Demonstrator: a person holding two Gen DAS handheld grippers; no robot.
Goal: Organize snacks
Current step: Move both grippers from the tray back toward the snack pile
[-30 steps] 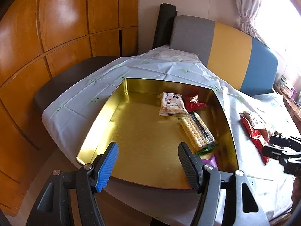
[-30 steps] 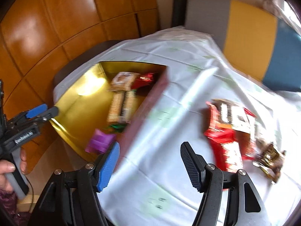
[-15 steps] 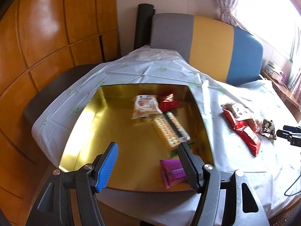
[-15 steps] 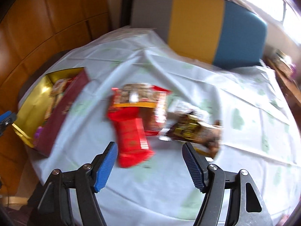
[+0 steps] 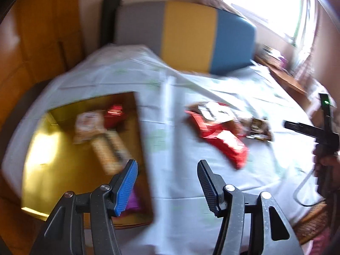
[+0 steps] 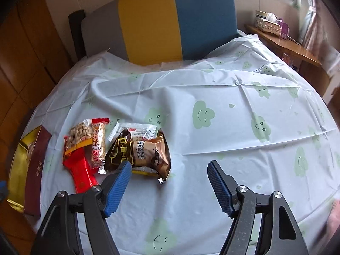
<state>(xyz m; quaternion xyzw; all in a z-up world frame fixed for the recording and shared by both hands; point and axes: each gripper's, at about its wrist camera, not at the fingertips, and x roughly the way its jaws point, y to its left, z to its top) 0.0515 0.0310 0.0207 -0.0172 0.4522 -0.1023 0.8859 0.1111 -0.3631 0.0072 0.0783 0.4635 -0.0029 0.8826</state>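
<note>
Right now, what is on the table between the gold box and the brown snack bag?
In the right wrist view, a red seed packet and a slim orange bar lie between the gold box and brown bag.

left wrist: down over tin (image 5: 144,148) | right wrist: down over table | shared: snacks (image 6: 140,150)

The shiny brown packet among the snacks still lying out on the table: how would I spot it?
Start at the tablecloth with smiling green clouds and find the pile of snacks on its left. The brown packet lies at the pile's right end, partly over a clear white wrapper. Only it is metallic brown; its left-hand neighbours are red.
</note>
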